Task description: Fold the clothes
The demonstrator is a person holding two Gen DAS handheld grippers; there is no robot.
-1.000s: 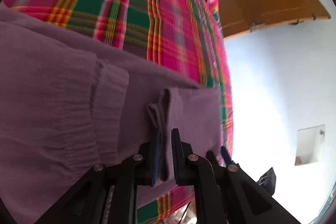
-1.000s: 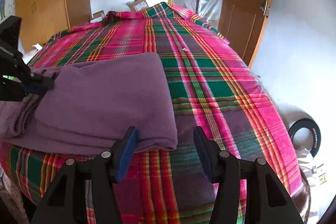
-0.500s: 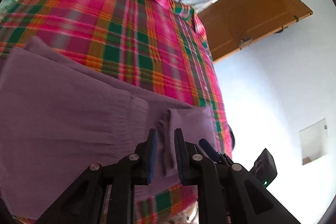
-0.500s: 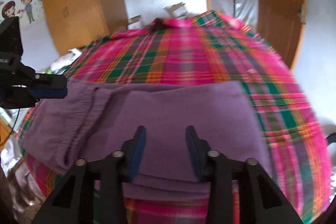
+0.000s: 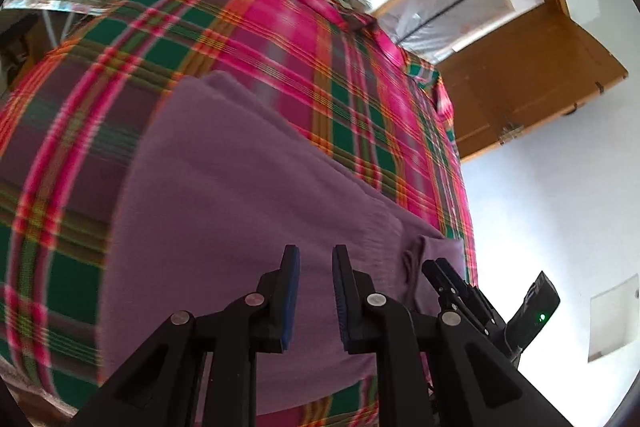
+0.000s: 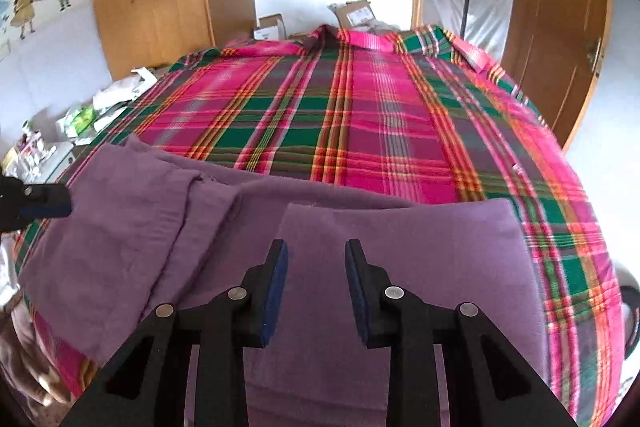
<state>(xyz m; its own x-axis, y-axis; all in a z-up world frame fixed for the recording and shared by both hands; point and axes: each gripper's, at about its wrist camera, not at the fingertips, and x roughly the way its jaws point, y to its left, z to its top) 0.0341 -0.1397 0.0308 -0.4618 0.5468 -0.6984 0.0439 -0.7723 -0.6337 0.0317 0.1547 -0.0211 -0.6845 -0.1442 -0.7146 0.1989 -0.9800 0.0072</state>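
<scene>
Since approx. 1 s ago, L gripper [image 5: 314,255] is no longer pinching the garment fold; it is now sitting released, jaws parted w/ a narrow gap, nothing between the pads, hovering over the purple garment [image 5: 240,211]. R gripper [image 6: 316,251] has moved from beyond the garment's near edge to above its folded top layer; jaws are standing wide apart, holding nothing.

Purple garment [image 6: 400,247] is lying on the plaid bed cover [image 6: 360,115], along the near edge of the bed, toward the near-left corner in R wrist view. Folded upper panel is lying on the R side; ribbed cuff section is spreading to the L, toward the bed's left edge. L gripper tip [image 6: 44,201] is showing at the garment's left end in R view. R gripper [image 5: 448,279] is showing beside the garment's bunched corner in L view. Wooden door [image 6: 560,27] is standing beyond the bed's far-right corner
</scene>
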